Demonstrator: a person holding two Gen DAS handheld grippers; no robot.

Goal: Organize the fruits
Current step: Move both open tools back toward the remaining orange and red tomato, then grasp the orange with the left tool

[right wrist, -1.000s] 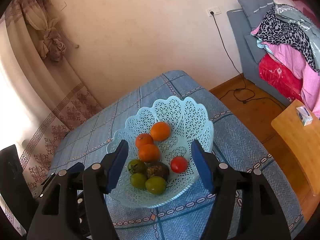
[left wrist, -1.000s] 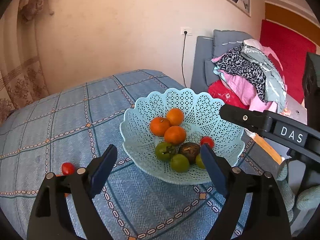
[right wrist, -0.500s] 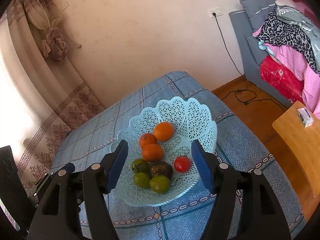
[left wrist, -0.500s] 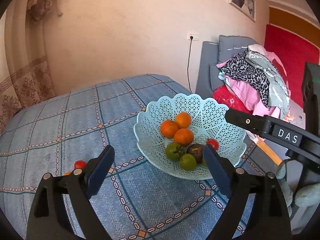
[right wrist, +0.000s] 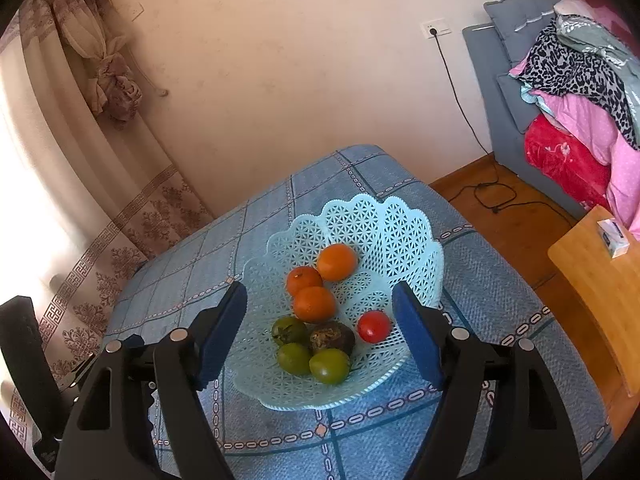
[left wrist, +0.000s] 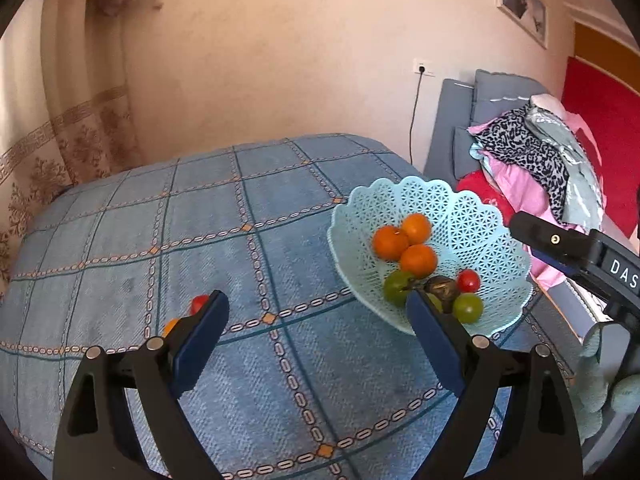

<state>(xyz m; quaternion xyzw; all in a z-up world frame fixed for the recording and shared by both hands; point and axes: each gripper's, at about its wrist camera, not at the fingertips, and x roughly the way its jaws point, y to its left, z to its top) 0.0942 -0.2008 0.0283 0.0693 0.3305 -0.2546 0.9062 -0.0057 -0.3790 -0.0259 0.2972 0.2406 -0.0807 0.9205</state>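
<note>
A pale blue lattice basket point(left wrist: 484, 216) point(right wrist: 404, 224) stands on the blue checked cloth point(left wrist: 280, 360). It holds three oranges point(right wrist: 314, 304), three green fruits point(right wrist: 329, 366), a dark wrinkled fruit point(right wrist: 332, 336) and a red tomato point(right wrist: 373, 326) point(left wrist: 469, 280). My right gripper point(right wrist: 320, 292) hovers over the basket's near side with its jaws opening and nothing pressed between them. My left gripper point(left wrist: 316, 300) is open over bare cloth, left of the basket. A small red tomato point(left wrist: 199, 303) and an orange fruit point(left wrist: 171, 325) lie on the cloth, partly hidden by its left finger.
A grey sofa piled with clothes point(left wrist: 532, 160) point(right wrist: 580, 80) stands right of the table. A wooden side table point(right wrist: 600, 292) with a small box is at the far right. A cable point(right wrist: 492, 196) trails over the wooden floor. A curtain point(left wrist: 60, 140) hangs left.
The left view has swung left, so the basket now sits to the right and the loose tomato is at the left finger. The right jaws have spread wider; that hand stayed put.
</note>
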